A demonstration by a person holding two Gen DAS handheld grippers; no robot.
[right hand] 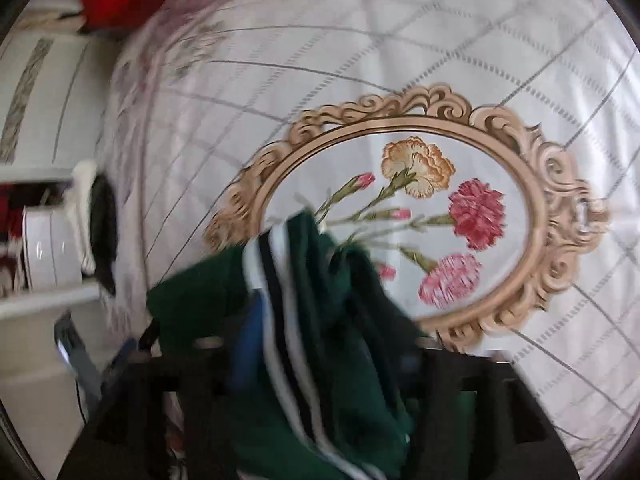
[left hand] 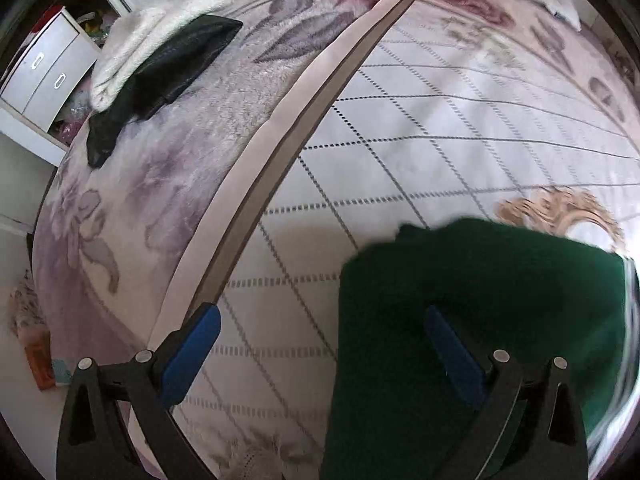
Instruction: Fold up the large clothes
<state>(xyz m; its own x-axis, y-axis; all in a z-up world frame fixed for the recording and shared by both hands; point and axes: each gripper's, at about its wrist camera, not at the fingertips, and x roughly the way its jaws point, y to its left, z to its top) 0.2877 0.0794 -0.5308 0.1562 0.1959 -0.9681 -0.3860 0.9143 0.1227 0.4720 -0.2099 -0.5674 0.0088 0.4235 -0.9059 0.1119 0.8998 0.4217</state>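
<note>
Green garment (right hand: 320, 340) bunched in right gripper (right hand: 324, 364), over bedspread (left hand: 440, 140).
Left gripper (left hand: 316, 344) jaws apart, empty; right jaws clamped on striped cloth, view blurred.

Motion blur and bunched green garment (right hand: 320, 320) hide the right tongs (right hand: 324, 364), grip unreadable.

Soft daylight, heavy fisheye bending at edges, right wrist view motion-blurred
</note>
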